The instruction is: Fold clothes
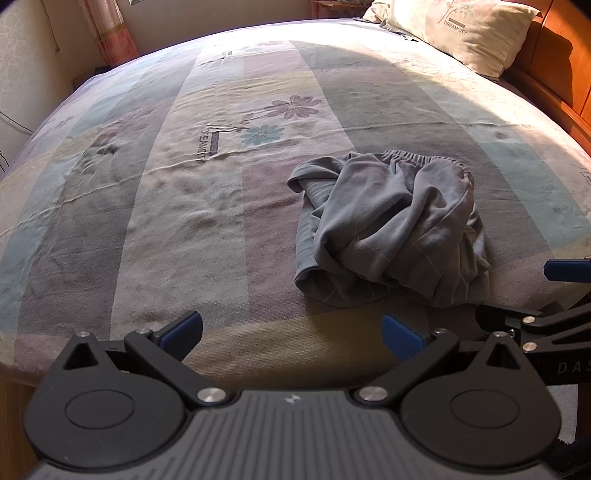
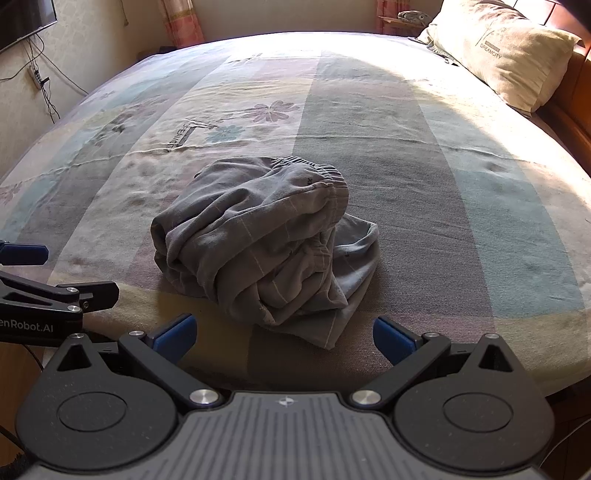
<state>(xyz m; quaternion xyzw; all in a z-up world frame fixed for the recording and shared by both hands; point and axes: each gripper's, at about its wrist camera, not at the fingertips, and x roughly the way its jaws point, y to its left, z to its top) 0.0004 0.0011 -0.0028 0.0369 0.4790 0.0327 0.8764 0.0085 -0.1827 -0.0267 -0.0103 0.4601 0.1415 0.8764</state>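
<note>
— Around the bed: striped floral sheet printed DREAMCITY, cream pillow at the far right corner against an orange wooden headboard, pinkish curtain at the far left, wall cables and a dark screen edge in the right wrist view.

— And the clothes?

— Grey shorts, crumpled into a heap near the front edge of the mattress, elastic waistband bunched on the far side, one hem spilling toward the near edge. Nothing lying between heap and tongs.

— Left gripper?

— Low over the near edge of the bed, left of the heap, blue pads spread wide, nothing between them, clear of the cloth.

— Right gripper?

— Level with the left, just beside it, aimed straight at the heap, jaws likewise wide apart and holding nothing. Near the hem, not touching.
</note>
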